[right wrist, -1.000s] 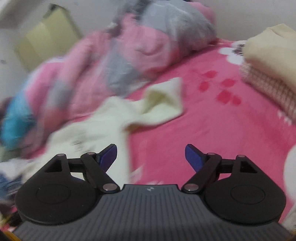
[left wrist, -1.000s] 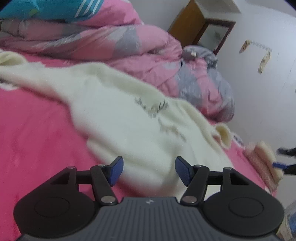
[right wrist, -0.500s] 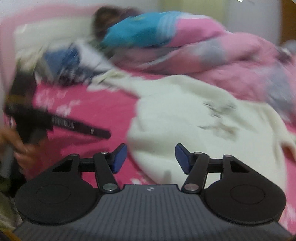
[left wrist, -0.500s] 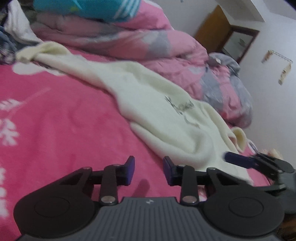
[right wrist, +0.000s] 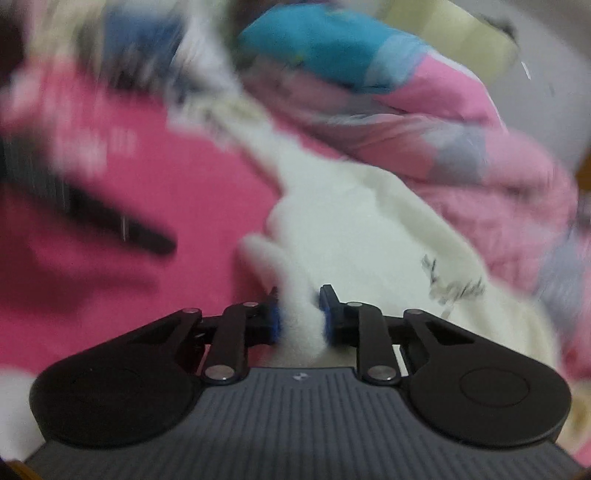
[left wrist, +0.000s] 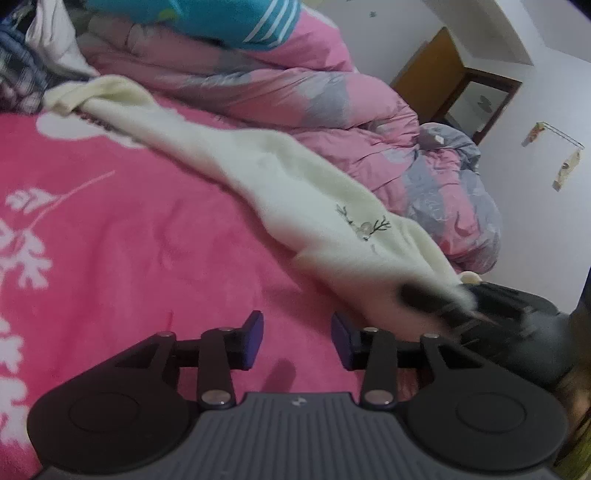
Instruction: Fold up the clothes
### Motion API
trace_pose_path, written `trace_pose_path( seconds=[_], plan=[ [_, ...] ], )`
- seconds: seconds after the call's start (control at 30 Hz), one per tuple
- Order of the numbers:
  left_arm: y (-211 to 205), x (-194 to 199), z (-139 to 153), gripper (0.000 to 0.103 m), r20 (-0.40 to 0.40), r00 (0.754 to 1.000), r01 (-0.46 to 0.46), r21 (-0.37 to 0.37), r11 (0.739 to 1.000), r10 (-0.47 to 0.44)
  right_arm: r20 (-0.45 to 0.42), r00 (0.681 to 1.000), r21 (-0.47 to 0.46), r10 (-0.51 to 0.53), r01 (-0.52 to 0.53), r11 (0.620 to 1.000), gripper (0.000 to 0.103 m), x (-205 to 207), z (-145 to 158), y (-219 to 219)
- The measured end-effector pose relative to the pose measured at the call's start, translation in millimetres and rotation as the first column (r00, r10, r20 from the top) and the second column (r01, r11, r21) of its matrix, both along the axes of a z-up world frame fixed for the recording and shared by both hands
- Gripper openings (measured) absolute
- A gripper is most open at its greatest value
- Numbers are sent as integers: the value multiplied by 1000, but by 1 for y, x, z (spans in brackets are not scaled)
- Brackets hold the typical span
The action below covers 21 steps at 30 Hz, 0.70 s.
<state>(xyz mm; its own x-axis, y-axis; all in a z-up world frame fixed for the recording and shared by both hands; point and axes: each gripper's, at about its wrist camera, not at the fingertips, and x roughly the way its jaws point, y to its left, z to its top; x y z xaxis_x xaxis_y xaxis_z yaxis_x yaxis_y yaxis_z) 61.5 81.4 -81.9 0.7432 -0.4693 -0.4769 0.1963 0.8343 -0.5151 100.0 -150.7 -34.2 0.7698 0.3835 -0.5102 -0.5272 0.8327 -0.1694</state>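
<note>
While you held both tools low over the pink bedspread (left wrist: 140,229), one cream sweater (left wrist: 303,199) lay stretched across it in a long band. Seen from your left wrist, its long axis ran diagonally, from a cuffed end (left wrist: 66,98) at the upper left, beside a dark checked garment (left wrist: 18,77), down to the lower right, where the other tool met it. A small grey antler design (left wrist: 364,227) sat near that lower end. Behind the sweater along its whole length lay one rumpled pink and grey duvet (left wrist: 332,99), with one turquoise striped garment (left wrist: 236,22) on top.

Your right gripper (right wrist: 300,321) had its two blue pads closed on a bunch of the sweater's cream fabric, which filled the narrow gap between them; that view was heavily blurred. Your left gripper (left wrist: 297,341) stood partly open, pads well apart, holding nothing, with bare bedspread between them and the sweater's edge just beyond its right pad. You had two grippers in play, only one gripping.
</note>
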Motion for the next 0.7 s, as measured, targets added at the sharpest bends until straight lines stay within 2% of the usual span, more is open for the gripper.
trace_pose_path(
  seconds=[0.07, 0.17, 0.23, 0.3, 0.33, 0.43, 0.6, 0.7],
  plan=[
    [1, -3, 2, 43, 13, 1000, 16, 2, 1000, -16, -57, 998, 224, 1, 11, 975, 17, 1, 19, -37],
    [4, -7, 3, 43, 10, 1000, 26, -12, 1000, -26, -100, 992, 499, 76, -16, 866, 14, 3, 26, -87],
    [9, -9, 3, 43, 1, 1000, 26, -25, 999, -26, -114, 979, 612, 169, -65, 788, 10, 2, 18, -110],
    [15, -11, 2, 43, -12, 1000, 16, -35, 999, -17, -136, 950, 718, 283, -102, 688, 10, 7, 4, -124],
    [17, -12, 1, 43, -19, 1000, 11, -39, 999, -12, -148, 936, 743, 320, -109, 661, 10, 11, -2, -126],
    [22, -10, -3, 43, -57, 998, 18, -74, 997, -22, -187, 904, 760, 384, -114, 639, 10, 18, -22, -120],
    [16, -7, -11, 44, -102, 993, 53, -117, 992, -65, -269, 876, 723, 401, -91, 685, 10, 7, -44, -107],
    [7, -6, -15, 46, -122, 987, 89, -133, 987, -105, -288, 893, 719, 347, -38, 694, 13, -16, -42, -122]
  ],
)
